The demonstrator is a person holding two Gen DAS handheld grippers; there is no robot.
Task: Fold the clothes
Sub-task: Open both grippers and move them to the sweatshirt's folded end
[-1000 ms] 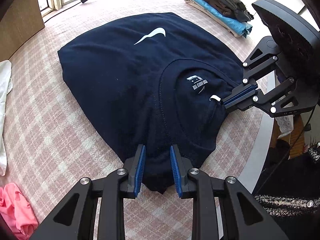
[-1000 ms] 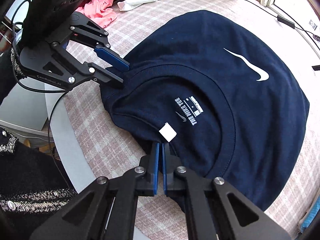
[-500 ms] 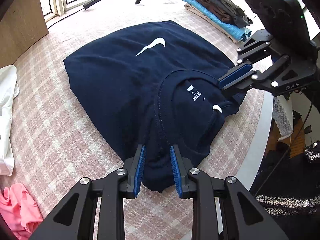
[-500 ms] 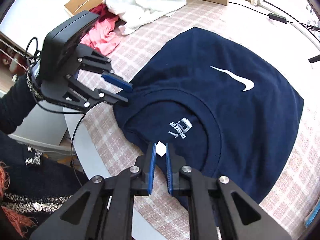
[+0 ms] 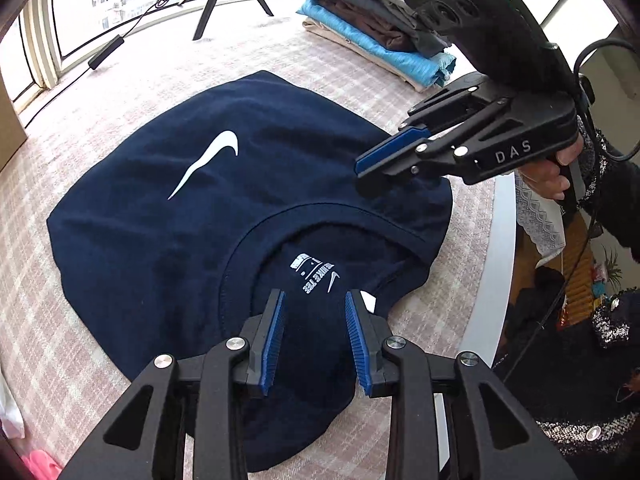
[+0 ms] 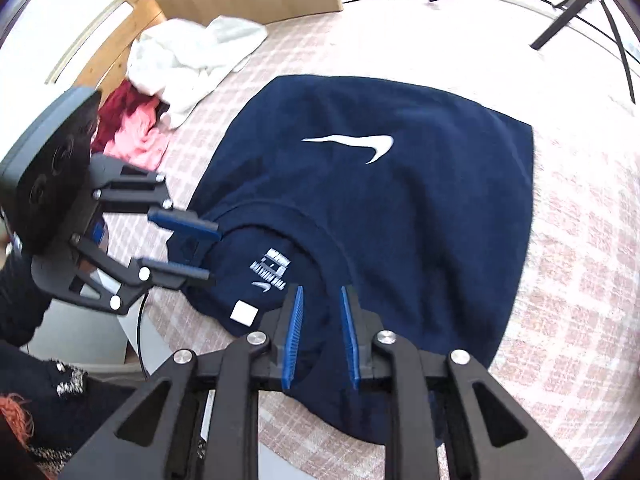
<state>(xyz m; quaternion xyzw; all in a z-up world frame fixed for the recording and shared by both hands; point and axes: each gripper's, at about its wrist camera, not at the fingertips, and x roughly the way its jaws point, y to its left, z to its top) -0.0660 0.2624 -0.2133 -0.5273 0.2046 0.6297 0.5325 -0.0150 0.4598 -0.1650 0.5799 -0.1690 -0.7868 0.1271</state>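
Black tool [image 5: 316, 336], blue ribbed pads [image 5: 274, 340]

Navy T-shirt [image 5: 160, 240] with a white swoosh logo [image 5: 208, 162] on the chest and white print inside the collar. Desk cover [image 5: 52, 128] in pink-and-white check. Far right, a folded stack [image 5: 372, 40]: beige, bright blue, brown, black. Far left, white garment [image 6: 192, 64] beside pink garment [image 6: 136, 136]. Both grippers black, jaws faced blue.

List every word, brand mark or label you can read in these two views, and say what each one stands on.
"DAS": side of the right tongs, in the left wrist view.
"THE NIKE TEE" with a small swoosh: neck print inside the collar of the navy T-shirt.
White swoosh, no words: T-shirt chest.
Small print above the neck wording: too small to read.
White neck tag: no readable text.
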